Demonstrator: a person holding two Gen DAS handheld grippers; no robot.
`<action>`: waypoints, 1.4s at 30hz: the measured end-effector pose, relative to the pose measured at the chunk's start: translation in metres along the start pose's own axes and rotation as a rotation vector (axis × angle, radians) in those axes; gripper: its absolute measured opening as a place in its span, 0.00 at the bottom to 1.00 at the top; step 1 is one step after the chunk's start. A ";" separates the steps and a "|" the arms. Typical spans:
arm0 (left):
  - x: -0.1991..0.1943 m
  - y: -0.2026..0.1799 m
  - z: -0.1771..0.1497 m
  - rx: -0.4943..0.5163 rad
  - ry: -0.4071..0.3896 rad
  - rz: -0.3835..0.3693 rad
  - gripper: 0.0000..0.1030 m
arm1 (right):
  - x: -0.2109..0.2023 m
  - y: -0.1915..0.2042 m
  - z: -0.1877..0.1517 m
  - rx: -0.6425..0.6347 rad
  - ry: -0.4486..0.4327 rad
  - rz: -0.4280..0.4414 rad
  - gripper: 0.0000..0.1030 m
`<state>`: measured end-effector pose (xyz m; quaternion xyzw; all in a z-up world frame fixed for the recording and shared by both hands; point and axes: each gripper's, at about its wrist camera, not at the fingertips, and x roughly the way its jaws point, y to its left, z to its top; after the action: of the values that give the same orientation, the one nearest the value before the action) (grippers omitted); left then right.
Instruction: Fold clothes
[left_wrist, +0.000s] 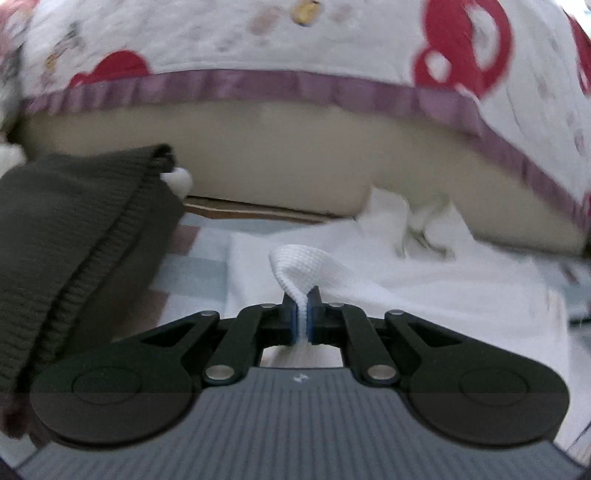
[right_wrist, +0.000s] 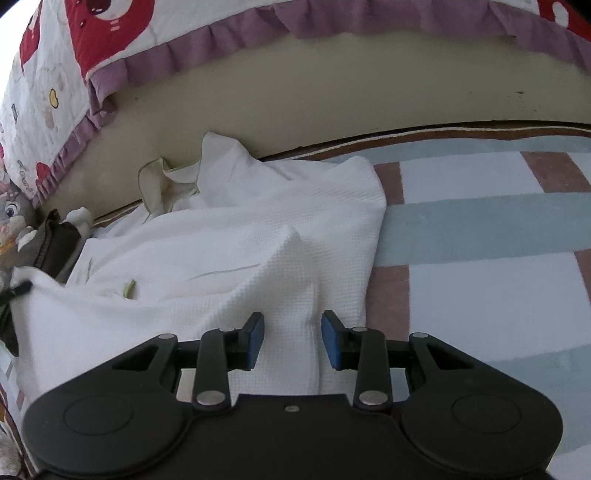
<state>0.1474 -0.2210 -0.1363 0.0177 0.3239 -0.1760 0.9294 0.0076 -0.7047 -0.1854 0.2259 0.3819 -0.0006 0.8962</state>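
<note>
So the left gripper (left_wrist: 303, 317) has its jaws clamped tight on a pinched-up fold of the white garment (left_wrist: 424, 280), with a little loop of the waffle-weave cloth poking up just past the blue pads (left_wrist: 294, 321). The right gripper (right_wrist: 292, 341) has its jaws apart, one on each side of a raised ridge of the same white garment (right_wrist: 229, 258), and the pads don't look like they're pressing on it.

The garment lies rumpled on a checked bedsheet (right_wrist: 480, 221) of pale blue, white and dusty pink squares, bunched up at its far end against a beige wall panel (right_wrist: 332, 92). To the left in the left wrist view sits a dark knitted piece (left_wrist: 74, 229). A white quilt with red prints and a purple frill (left_wrist: 295, 85) hangs over the far side.
</note>
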 end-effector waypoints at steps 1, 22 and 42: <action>0.003 0.005 0.000 -0.022 -0.001 0.019 0.05 | 0.001 0.000 0.000 -0.002 0.002 0.004 0.40; 0.049 0.008 -0.015 -0.065 0.128 0.054 0.10 | -0.009 -0.021 0.004 0.076 0.080 -0.113 0.04; 0.049 0.056 -0.015 -0.305 0.163 -0.117 0.37 | 0.002 0.015 0.009 -0.222 -0.062 -0.066 0.64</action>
<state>0.1928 -0.1819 -0.1825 -0.1283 0.4217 -0.1763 0.8801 0.0172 -0.6947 -0.1754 0.1124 0.3589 0.0052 0.9266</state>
